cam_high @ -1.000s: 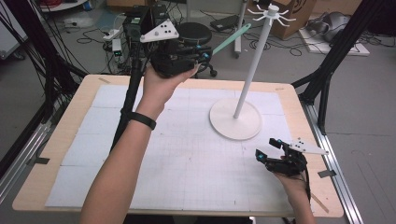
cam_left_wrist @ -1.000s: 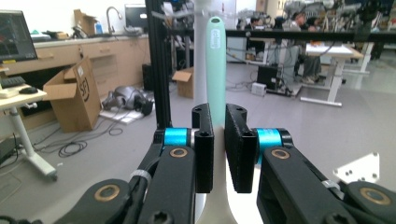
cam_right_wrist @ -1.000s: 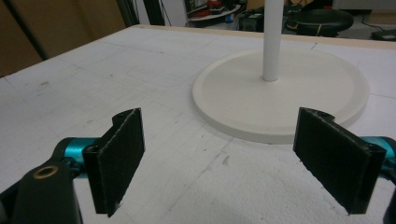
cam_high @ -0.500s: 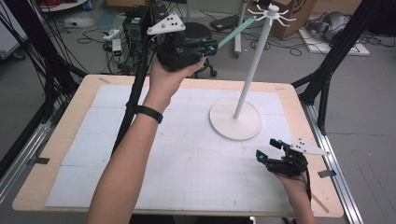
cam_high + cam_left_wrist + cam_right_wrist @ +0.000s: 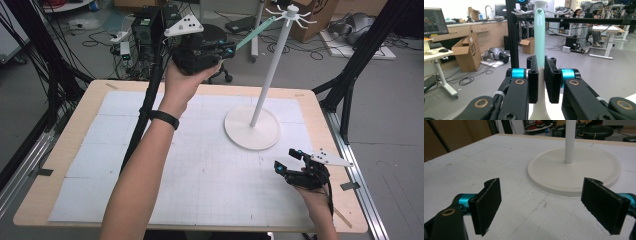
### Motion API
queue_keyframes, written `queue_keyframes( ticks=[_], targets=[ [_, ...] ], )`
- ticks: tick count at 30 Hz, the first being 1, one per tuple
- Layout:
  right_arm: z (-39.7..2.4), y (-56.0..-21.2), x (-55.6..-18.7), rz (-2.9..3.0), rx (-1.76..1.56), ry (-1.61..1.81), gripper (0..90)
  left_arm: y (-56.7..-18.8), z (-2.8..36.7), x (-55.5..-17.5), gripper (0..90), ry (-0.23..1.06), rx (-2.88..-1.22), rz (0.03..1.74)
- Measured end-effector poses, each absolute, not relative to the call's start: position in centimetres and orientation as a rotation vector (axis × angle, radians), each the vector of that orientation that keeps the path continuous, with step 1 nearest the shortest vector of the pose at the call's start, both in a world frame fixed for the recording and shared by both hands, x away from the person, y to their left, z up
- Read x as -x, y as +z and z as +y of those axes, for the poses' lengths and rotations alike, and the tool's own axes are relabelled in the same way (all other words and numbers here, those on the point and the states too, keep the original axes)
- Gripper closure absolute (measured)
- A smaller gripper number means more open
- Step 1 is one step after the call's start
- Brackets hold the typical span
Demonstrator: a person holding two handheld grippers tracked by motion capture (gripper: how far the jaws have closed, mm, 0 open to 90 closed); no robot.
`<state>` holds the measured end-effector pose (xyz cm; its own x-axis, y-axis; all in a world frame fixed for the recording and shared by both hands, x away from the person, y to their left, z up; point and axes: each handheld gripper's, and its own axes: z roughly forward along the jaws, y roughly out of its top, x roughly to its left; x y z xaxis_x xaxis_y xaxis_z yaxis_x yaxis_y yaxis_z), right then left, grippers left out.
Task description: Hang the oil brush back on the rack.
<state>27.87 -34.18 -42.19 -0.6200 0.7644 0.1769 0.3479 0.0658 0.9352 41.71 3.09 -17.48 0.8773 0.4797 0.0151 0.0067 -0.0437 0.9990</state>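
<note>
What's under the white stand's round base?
The round base sits flat on the white gridded mat covering the wooden table. The mat directly beneath the base is covered, so unseen.

L arm stretched far up the table, wrist w/ dark band, hand raised at the far edge. Left gripper (image 5: 231,49) points right toward the pole top, jaws clamped tight on a thin mint strip (image 5: 539,37). Right gripper (image 5: 286,161) low at near right, jaws spread wide, nothing between.
</note>
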Motion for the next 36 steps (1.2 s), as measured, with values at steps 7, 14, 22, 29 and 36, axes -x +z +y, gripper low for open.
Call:
queue_keyframes(
  ticks=[7, 14, 22, 29, 36],
  targets=[
    [-34.3, -42.2, -27.9, 1.986, -1.115, 1.575, 15.7, -18.0, 2.4, -41.9, 80.5, 0.399, -1.621, 0.395],
    [-34.5, -42.2, -27.8, 1.985, -1.120, 1.576, 15.7, -18.2, 3.0, -41.6, 54.9, 0.400, -1.639, 0.424],
    [-34.1, -42.2, -27.9, 1.996, -1.106, 1.568, 15.7, -19.7, 6.5, -40.1, 34.8, 0.441, -1.683, 0.417],
    [-33.3, -42.3, -28.1, 2.022, -1.097, 1.563, 15.6, -22.4, 11.4, -37.5, 29.9, 0.482, -1.694, 0.449],
    [-32.6, -42.7, -28.6, 2.057, -1.090, 1.551, 15.5, -25.7, 16.9, -34.4, 26.4, 0.518, -1.703, 0.490]
  ],
)
